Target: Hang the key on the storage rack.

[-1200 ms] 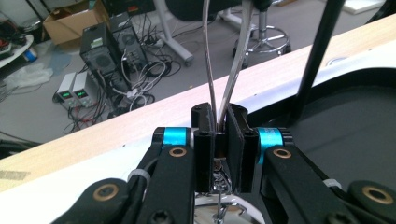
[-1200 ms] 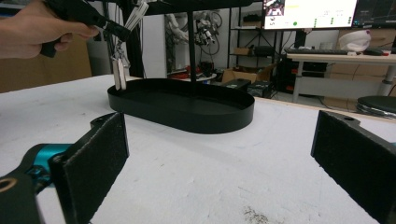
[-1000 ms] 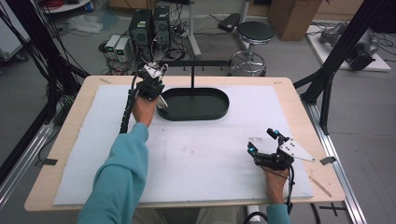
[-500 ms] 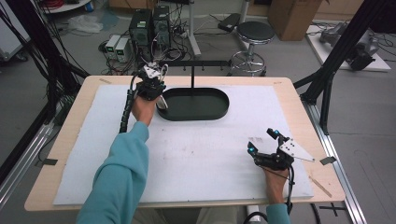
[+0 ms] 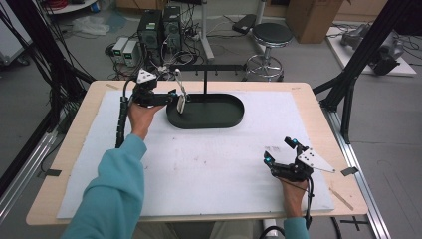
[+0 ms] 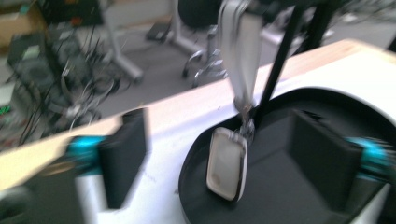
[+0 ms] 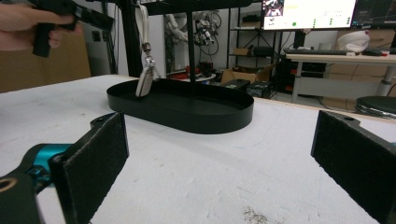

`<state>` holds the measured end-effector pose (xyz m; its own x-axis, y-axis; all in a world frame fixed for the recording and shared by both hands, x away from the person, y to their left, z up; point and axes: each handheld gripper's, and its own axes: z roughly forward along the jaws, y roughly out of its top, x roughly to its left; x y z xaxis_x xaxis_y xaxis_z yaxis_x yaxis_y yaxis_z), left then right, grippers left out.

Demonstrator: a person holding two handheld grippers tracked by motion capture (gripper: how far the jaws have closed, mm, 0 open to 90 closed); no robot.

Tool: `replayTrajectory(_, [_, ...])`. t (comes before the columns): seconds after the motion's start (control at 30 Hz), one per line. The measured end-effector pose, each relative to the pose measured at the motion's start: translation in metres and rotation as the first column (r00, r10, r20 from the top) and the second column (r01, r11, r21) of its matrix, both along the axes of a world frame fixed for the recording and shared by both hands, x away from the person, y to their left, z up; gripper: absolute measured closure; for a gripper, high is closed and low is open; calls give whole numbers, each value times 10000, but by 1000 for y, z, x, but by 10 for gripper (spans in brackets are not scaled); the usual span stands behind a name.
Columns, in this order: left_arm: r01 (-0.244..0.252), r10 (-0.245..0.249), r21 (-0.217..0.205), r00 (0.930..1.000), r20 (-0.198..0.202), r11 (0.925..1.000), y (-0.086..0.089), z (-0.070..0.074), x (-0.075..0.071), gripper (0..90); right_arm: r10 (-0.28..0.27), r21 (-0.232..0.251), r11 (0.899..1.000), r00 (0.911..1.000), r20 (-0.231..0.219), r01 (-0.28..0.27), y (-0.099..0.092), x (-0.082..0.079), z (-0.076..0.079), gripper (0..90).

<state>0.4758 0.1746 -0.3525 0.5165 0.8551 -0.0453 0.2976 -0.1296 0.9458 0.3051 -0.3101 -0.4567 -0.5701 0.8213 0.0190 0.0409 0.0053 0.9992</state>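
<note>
Key fob [image 6: 227, 163] hanging over black tray [image 5: 219, 121], just beyond open left tool [image 5: 175, 98]

One black oval tray [image 5: 209, 119] sits on the one desk [image 5: 74, 154], under one white mat [image 5: 199, 169]. One upright stand [image 5: 205, 82] rises from the tray, and one key fob [image 5: 181, 103] hangs from it over the tray's left end. Two tools: one left tool [image 5: 171, 97] beside the tray, one right tool [image 5: 278, 152] well away from it. One stool [image 5: 271, 37] stands beyond the tray.

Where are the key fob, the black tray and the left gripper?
key fob [image 6: 227, 163]: left gripper view, middle of its pale face.
black tray [image 5: 234, 119]: high view, right rim.
left gripper [image 5: 171, 96]: high view, between its open jaws.
</note>
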Motion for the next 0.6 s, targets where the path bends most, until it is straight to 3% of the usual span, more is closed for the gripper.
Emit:
replayTrajectory(0.07, [603, -604, -385, 9982, -11, 9974, 9, 3, -7, 16, 15, 14, 10000, 10000, -31, -15, 0, 0, 0, 34])
replayTrajectory(0.23, [1680, -1649, -464, 9842, 649, 9847, 32, 5, -37, 17, 3, 26, 10000, 10000, -37, -3, 0, 0, 0, 35])
replayTrajectory(0.4, [1981, -1865, -655, 9708, 1509, 9780, 59, 3, -75, 17, -6, 8, 10000, 10000, -49, 6, 0, 0, 0, 34])
replayTrajectory(0.53, [2242, -2062, -639, 9551, 2130, 9725, 77, -5, -106, 17, -11, 15, 10000, 10000, -58, 11, 0, 0, 0, 34])
replayTrajectory(0.6, [2266, -2062, -712, 9534, 2201, 9714, 85, -12, -120, 17, -17, 19, 10000, 10000, -48, 17, 0, 0, 0, 34])
